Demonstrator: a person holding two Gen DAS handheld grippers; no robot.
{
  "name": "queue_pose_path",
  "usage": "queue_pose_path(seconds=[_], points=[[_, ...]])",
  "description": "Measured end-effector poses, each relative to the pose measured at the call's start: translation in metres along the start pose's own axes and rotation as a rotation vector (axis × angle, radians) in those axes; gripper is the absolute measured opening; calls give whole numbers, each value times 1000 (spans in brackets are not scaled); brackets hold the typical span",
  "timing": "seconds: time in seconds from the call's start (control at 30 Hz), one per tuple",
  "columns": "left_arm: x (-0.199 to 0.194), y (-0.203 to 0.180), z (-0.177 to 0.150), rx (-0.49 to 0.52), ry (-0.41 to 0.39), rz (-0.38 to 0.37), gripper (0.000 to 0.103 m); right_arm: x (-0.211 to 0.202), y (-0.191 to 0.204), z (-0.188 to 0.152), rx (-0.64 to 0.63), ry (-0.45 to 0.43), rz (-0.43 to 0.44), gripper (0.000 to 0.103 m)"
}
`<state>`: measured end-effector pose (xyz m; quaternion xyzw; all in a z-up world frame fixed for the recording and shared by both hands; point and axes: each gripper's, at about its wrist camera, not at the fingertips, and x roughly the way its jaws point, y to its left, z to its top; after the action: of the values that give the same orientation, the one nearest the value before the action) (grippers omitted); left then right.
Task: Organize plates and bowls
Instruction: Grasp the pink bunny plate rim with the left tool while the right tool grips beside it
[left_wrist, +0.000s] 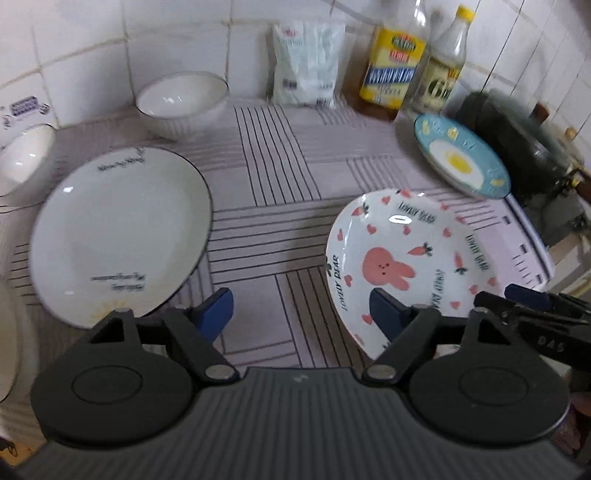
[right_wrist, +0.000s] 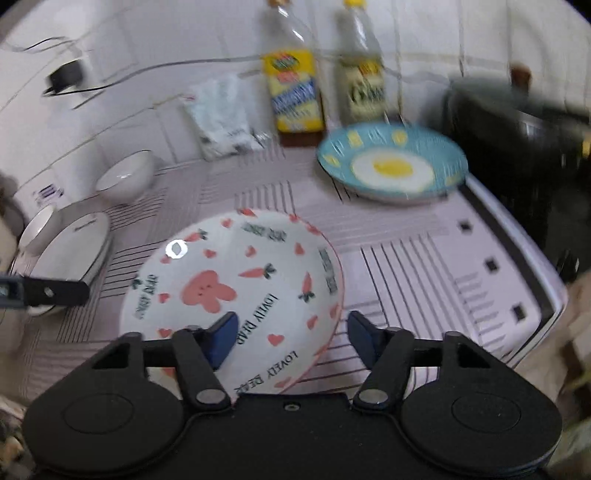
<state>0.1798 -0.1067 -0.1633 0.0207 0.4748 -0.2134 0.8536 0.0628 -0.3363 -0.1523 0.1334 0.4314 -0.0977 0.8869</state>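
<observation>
A white plate (left_wrist: 118, 236) with a dark rim lies left on the striped mat (left_wrist: 266, 177). A rabbit-print plate (left_wrist: 406, 258) lies right, with a blue egg-print plate (left_wrist: 461, 158) behind it. Two white bowls (left_wrist: 181, 99) (left_wrist: 22, 158) sit at the back left. My left gripper (left_wrist: 301, 312) hangs open over the mat between the white and rabbit plates, its right finger above the rabbit plate's edge. My right gripper (right_wrist: 293, 332) is open astride the rabbit plate's (right_wrist: 229, 280) near right rim, one finger over the inside and one outside, pads apart from it.
Two oil bottles (left_wrist: 395, 62) and a white bag (left_wrist: 306, 62) stand against the tiled wall at the back. A black pot (left_wrist: 528, 140) sits at the right beyond the mat's edge. Another white dish (left_wrist: 7, 332) shows at the far left.
</observation>
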Motion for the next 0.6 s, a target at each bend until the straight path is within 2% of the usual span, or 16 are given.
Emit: queue_pose_path(seconds=[0.03,0.1,0.13,0.23,0.27,0.3,0.4,0.47,0.6], points=[[10,0,1,1,15,0,76,5,-2,-1,23,8,6,60],[25,-1,4,5,48,0,63,13,-4,-5,56,8,1,54],[30,-1,5,6,61,-7,61,17,-5,-7,66,11,-3,51],[37,-4,5,17,72,-47,52,20,-8,-11,105,12,-17,35],[38,-4,5,22,79,-57,46,23,-11,-11,119,20,-20,25],[40,-5,6,19,94,-69,34,25,-14,-13,133,36,-22,23],[46,-5,5,-8,122,-115,17,25,-20,-15,174,27,4,22],[49,-4,4,-26,129,-138,13,26,-20,-16,178,25,8,22],[60,-1,2,-102,174,-185,13,31,-25,-18,229,32,47,24]])
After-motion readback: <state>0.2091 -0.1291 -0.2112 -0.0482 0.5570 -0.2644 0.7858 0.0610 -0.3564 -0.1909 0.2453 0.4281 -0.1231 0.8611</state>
